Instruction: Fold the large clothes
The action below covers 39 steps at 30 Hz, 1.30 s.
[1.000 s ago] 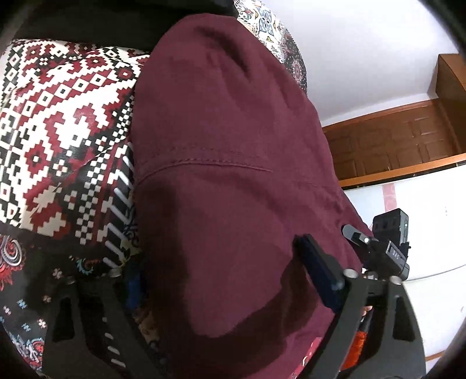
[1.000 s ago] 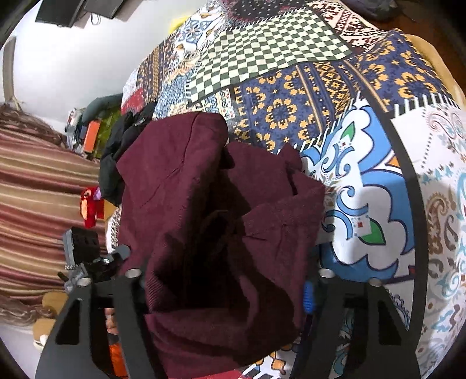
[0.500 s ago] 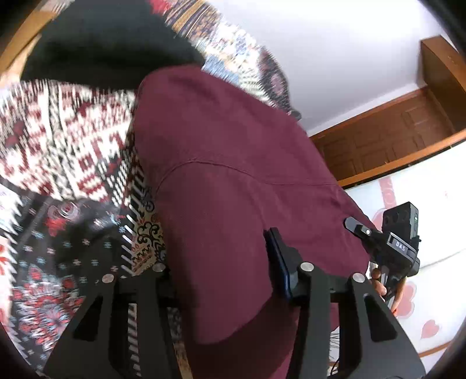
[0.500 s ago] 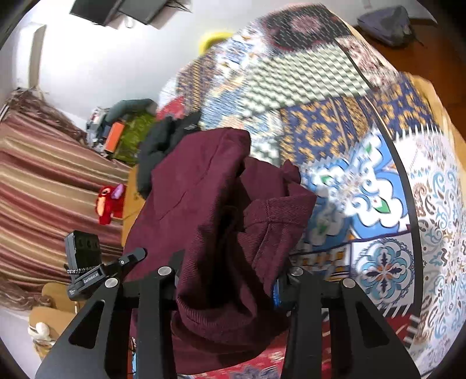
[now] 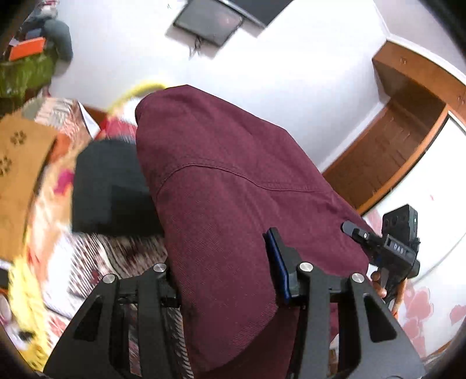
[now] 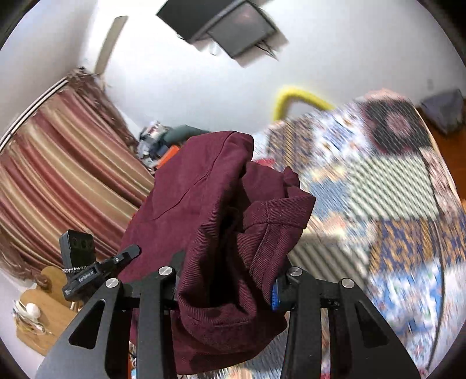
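Both grippers have swung upward since a second ago, so wall and a mounted screen (image 6: 233, 32) now fill the background where the patterned bedspread (image 6: 407, 227) did. Left gripper (image 5: 224, 280) and right gripper (image 6: 225, 281) each have their fingers clamped on the maroon garment (image 5: 233, 204), held bunched above the bed. Its lower part is cut off, and motion blur smears the bedspread.

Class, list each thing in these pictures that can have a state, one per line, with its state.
Maroon corduroy garment: lifted, bunched, held at both ends.
Left hand-held gripper: shut on the garment.
Right hand-held gripper: shut on the garment.
Patchwork bedspread: spread flat.
Wall-mounted dark screen: off.
Striped curtain: drawn.
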Available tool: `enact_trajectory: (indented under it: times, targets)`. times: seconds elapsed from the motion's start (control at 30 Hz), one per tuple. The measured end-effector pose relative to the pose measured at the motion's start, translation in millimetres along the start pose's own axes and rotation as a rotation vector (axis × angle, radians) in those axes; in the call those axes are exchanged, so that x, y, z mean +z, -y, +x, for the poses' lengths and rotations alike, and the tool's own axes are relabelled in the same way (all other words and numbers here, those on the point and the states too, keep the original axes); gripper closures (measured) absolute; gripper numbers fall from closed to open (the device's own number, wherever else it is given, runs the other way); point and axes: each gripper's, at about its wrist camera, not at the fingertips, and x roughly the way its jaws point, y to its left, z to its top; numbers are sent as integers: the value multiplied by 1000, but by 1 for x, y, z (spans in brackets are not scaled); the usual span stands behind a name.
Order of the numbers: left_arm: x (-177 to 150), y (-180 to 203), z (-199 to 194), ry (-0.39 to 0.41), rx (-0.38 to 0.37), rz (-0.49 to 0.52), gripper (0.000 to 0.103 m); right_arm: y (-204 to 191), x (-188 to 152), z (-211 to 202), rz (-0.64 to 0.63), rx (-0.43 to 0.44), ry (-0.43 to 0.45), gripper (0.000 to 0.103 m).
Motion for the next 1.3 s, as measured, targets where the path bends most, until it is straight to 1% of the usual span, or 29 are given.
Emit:
enact_trajectory:
  times: [0.03,0.13,0.27,0.33,0.4,0.43,0.5,0.53,0.57,0.6,0.63,0.67,0.7,0.73,0.77,0.8,0.87,0.93,0.97,1.03,1.07,1.1,1.17,1.2,1.23,1.3]
  targets:
    - [16,-8,-5,18,6,3,57,-3,3,6,-6,8,6,69]
    - [56,-32,-8,46,28,1,57,-15,22,46,-22,33,18,69]
    - [97,-76,2,74,60,-1,57,-10,37,99,-19,46,19,69]
    - [111,-100,18,73,85,7,57,-1,40,125,-18,36,14,69]
    - [118,-127,38,60,98,-11,57,16,41,154,5,23,0,69]
    - [122,-145,53,46,107,-27,57,22,38,163,14,14,-9,69]
    - [122,-174,82,9,132,-37,56,46,28,198,47,-19,-52,69]
    - [120,-188,99,-16,162,-25,55,61,18,216,62,-59,-84,69]
    - [113,-209,125,-63,205,-26,55,74,7,232,71,-99,-116,69]
    - [105,-224,144,-107,231,-40,54,85,0,245,74,-137,-140,69]
    - [96,-241,162,-149,255,-66,51,96,-8,256,81,-163,-163,69]
    - [82,-261,182,-191,284,-98,48,107,-15,260,97,-164,-171,68]
    - [76,-268,188,-194,284,-109,42,117,-20,258,116,-142,-158,66]
    - [69,-276,190,-176,265,-116,34,123,-20,255,129,-117,-154,65]
    - [63,-280,187,-147,230,-121,31,125,-19,251,135,-101,-164,63]
    - [61,-280,184,-137,220,-118,30,123,-18,250,125,-112,-174,62]
    - [59,-276,179,-131,248,-99,30,108,-18,242,79,-167,-180,59]
    - [57,-262,170,-119,317,-66,30,93,-20,231,28,-228,-170,58]
    - [57,-255,163,-111,355,-47,30,86,-21,219,15,-265,-167,56]
    - [52,-236,149,-109,419,-2,30,76,-21,204,10,-302,-153,55]
    - [49,-233,147,-111,438,19,30,77,-21,202,5,-307,-146,55]
    - [46,-224,141,-113,462,47,30,67,-22,186,-11,-308,-136,55]
    - [37,-200,124,-109,514,114,30,55,-20,176,-37,-306,-121,55]
    - [33,-189,116,-105,522,138,30,39,-18,159,-67,-302,-100,55]
    - [30,-175,106,-95,521,161,30,33,-17,153,-87,-300,-87,55]
    - [24,-153,87,-68,516,197,30,2,-15,126,-151,-285,-40,55]
